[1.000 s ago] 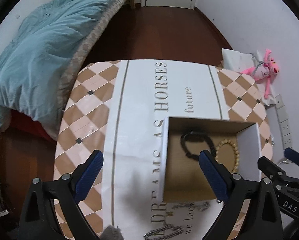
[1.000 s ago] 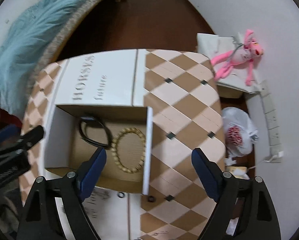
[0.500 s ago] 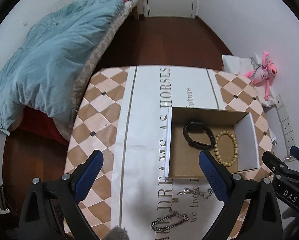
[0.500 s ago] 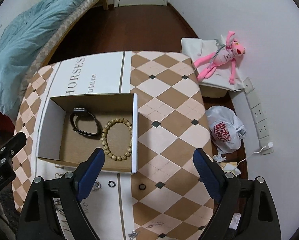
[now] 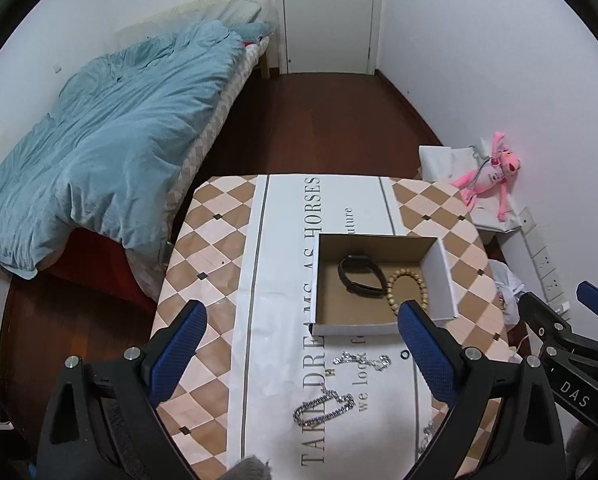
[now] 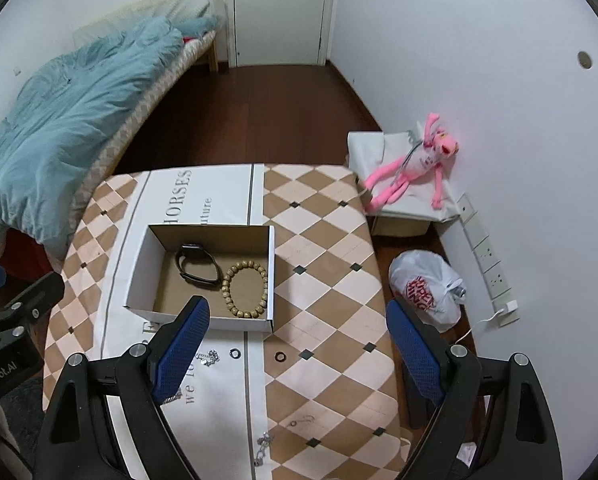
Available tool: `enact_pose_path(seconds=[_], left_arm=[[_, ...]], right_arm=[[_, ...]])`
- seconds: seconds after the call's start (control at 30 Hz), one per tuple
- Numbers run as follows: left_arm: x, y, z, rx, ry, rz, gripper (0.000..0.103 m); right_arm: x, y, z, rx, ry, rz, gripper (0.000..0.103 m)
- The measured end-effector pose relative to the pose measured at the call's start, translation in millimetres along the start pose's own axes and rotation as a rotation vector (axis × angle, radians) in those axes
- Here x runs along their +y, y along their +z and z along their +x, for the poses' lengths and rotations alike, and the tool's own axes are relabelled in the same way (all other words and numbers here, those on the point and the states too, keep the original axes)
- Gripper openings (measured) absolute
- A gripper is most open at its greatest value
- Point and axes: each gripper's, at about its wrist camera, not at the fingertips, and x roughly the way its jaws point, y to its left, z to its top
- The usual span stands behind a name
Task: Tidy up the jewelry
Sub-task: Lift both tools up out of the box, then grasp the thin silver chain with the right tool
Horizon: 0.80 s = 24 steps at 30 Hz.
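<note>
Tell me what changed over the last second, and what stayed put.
Both grippers pulled up and back from the box; the left gripper and right gripper now see the whole table and the loose chains and rings in front of the box. Nothing was grasped or released; both stay open and empty. The black band and bead bracelet lie unmoved in the box.

Two wrist fisheyes, both high above the surface [image 5: 219, 240], tilted down and facing the far door [image 5: 327, 16].
Left view sits left of the open box [image 5: 379, 280], seeing the bed [image 5: 111, 140] and the right tool [image 5: 571, 344] at its right edge. Right view sits further right, taking in the wall, pink plush toy [image 6: 415, 160] and left tool [image 6: 15, 320] at its left edge. Shared: box, surface, bed, door, plush toy.
</note>
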Motion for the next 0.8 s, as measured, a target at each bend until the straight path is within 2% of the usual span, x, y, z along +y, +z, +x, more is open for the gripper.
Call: enact_pose_path(seconds=[0.23, 0.37, 0.5, 0.8], left_arm=[[-1.9, -7.7, -22.9, -0.031, -0.019, 0.001, 0.097], [-0.7, -13.7, -23.7, -0.022, 0.003, -0.024, 0.097], [0.2, -34.9, -10.9, 0.003, 0.058, -0.022, 0.097], [2.5, -117.5, 52.8, 0.232, 0.115, 0.013, 0.097]], right_arm=[[-8.1, -10.9, -30.8, -0.042, 0.033, 0.027, 0.091], [-13.7, -20.7, -33.7, -0.032, 0.065, 0.056, 0.091], [-20.3, -50.9, -7.5, 0.070, 0.089, 0.088, 0.092], [-21.9, -159.7, 80.8, 0.357, 0.175, 0.186, 0.091]])
